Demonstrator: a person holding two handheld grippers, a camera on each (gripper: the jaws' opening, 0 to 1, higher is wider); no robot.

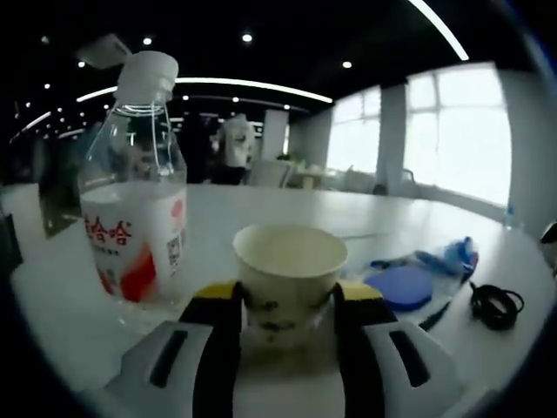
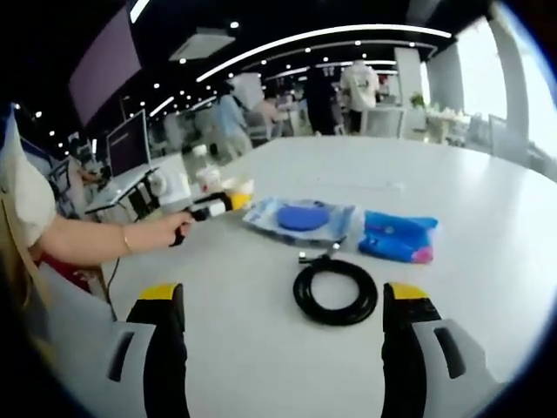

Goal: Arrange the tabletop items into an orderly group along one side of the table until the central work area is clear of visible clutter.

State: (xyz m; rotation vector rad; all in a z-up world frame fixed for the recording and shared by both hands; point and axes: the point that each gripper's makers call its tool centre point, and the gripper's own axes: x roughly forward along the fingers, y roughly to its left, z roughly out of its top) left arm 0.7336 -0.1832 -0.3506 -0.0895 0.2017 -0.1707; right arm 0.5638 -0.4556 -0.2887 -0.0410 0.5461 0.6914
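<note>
White tabletop [image 1: 409, 218] runs across both views. In the left gripper view, the left gripper [image 1: 287, 305] rises from the bottom centre with its 2 yellow-tipped jaws closed against the sides of a cream paper cup [image 1: 290, 270], which stands upright on the table between them. Just left of the cup, in the left half of the frame, stands a clear plastic bottle [image 1: 135, 200] with a white cap and a red-and-white label. At centre right lie a blue disc in a clear bag [image 1: 400, 286], a blue packet [image 1: 457, 255] beyond it, and a coiled black cable [image 1: 496, 306] near the right edge.

In the right gripper view, the right gripper [image 2: 283, 322] has its 2 jaws spread wide at the bottom of the frame, holding nothing. The coiled black cable [image 2: 336, 292] lies on the table between and just beyond them. Farther up, near the centre, sit the blue disc in a clear bag [image 2: 302, 218] and, to its right, the blue packet [image 2: 398, 237]. At centre left a person's hand [image 2: 165, 231] grips the handle of the left gripper [image 2: 228, 203], whose tips are at the paper cup [image 2: 209, 179].
</note>
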